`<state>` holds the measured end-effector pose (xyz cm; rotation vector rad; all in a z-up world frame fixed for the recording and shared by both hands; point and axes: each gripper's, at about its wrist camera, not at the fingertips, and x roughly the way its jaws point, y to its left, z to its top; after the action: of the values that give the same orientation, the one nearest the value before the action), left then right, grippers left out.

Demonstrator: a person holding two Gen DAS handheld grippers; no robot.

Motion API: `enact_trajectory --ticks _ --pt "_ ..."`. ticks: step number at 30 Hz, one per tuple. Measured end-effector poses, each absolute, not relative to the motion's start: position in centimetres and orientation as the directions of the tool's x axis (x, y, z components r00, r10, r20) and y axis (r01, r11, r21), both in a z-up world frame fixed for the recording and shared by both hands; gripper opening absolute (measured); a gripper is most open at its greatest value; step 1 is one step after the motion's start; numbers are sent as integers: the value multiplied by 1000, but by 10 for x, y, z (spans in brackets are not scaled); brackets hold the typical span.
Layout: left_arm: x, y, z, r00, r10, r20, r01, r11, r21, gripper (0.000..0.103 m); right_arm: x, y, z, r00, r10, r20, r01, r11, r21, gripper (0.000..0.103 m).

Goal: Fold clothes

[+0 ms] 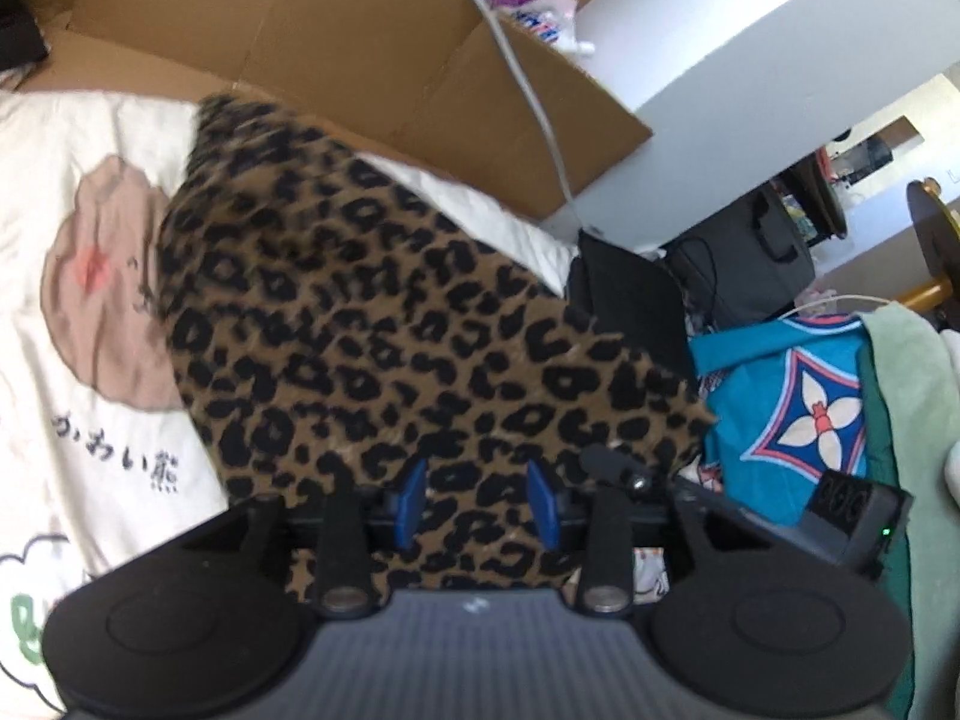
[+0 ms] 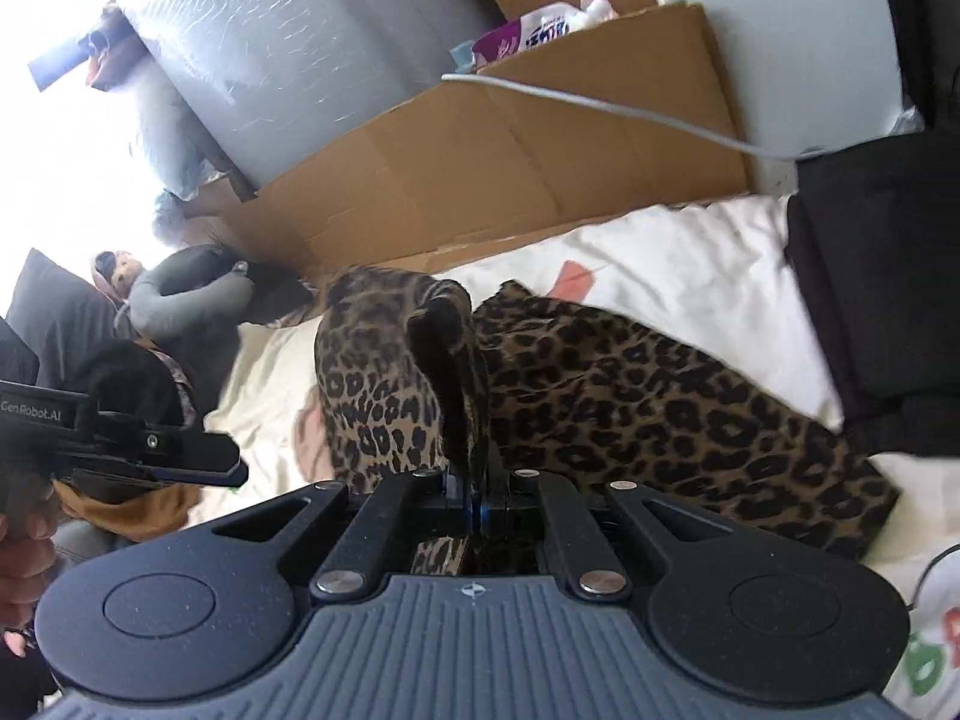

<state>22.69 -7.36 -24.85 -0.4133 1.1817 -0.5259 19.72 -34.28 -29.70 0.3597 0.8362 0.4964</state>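
Observation:
A leopard-print garment (image 1: 390,324) is lifted over a white printed bed sheet (image 1: 72,276). In the left wrist view it fills the middle, and its lower edge hangs between the blue fingers (image 1: 414,501) of my left gripper (image 1: 478,503). Those fingers stand well apart, so the left gripper is open. In the right wrist view the garment (image 2: 630,396) stretches from the sheet (image 2: 690,264) up to my right gripper (image 2: 475,495). That gripper is shut on a bunched fold of the cloth, which rises as a dark ridge just ahead of the fingertips.
A flattened cardboard box (image 1: 336,42) with a white cable (image 1: 540,114) leans behind the bed. A blue patterned bag (image 1: 792,396) and green cloth (image 1: 906,384) lie at the right. Black clothing (image 2: 870,276) and a grey neck pillow (image 2: 186,294) rest on the bed. A hand (image 2: 18,546) holds a black device (image 2: 150,456).

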Motion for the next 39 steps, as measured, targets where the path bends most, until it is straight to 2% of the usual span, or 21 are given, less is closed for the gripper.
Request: enact_trajectory --ticks 8,14,20,24,34,39 --pt "214 -73 -290 217 -614 -759 185 789 -585 39 204 -381 -340 580 483 -656 -118 846 519 0" --pt "210 -61 -332 200 -609 -768 142 793 -592 39 213 -398 -368 571 464 -677 -70 850 523 0" --pt "191 -30 -363 226 -684 -694 -49 703 -709 39 219 -418 -382 563 482 -672 -23 821 570 0" --pt "186 -27 -368 197 -663 -722 -29 732 -681 39 218 -420 -389 560 457 -691 6 832 555 0" --pt "181 -16 -367 187 -684 -705 -21 715 -699 39 220 -439 -376 608 426 -670 37 828 560 0" --pt "175 -14 -369 176 -684 -708 -7 719 -695 39 227 -459 -399 590 387 -709 123 824 552 0"
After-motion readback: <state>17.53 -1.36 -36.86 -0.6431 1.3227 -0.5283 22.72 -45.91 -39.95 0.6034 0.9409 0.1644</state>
